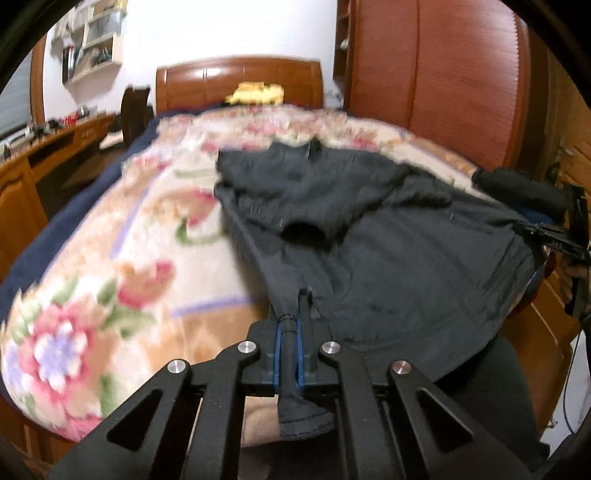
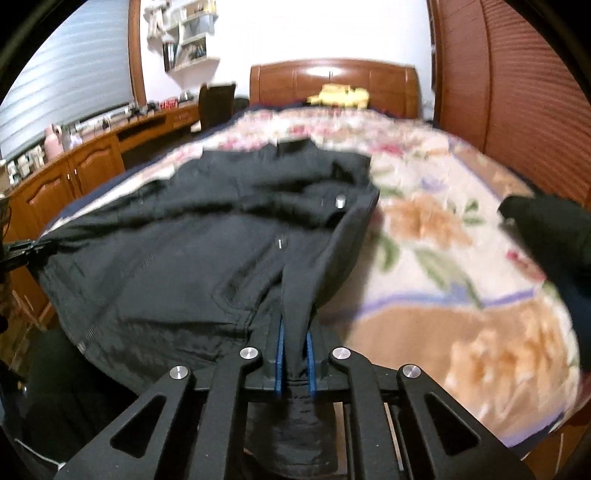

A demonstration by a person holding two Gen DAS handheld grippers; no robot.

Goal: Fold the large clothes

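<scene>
item: black jacket, large, dark fabric w/ metal snaps and a zip edge, lying across the near end of a bed covered by a floral blanket; far part rests on the blanket, near hem lifted off it and stretched between the two claws. left gripper: blue pads pressed nearly together, a thin bunched fold of jacket hem pinched between them, cloth tail hanging out behind the jaws toward the camera. right gripper: jaws a bit wider apart but also clamped on a thicker gathered fold of the same jacket, fabric running up from the pads into the body of the garment. each claw shows in the other's view at the frame edge, gripping the opp. corner of the hem: right one at far right of left view, left one at far left of right view. one sleeve w/ open cuff folded over the jacket front. surroundings: wooden headboard at far end of bed, yellow item just in front of it, wooden wardrobe on the right side, long wooden desk w/ cabinets on the left, dark chair near the desk, wall shelf w/ small clutter above. both views motion-blurred; fine details of blanket and jacket not clear.
</scene>
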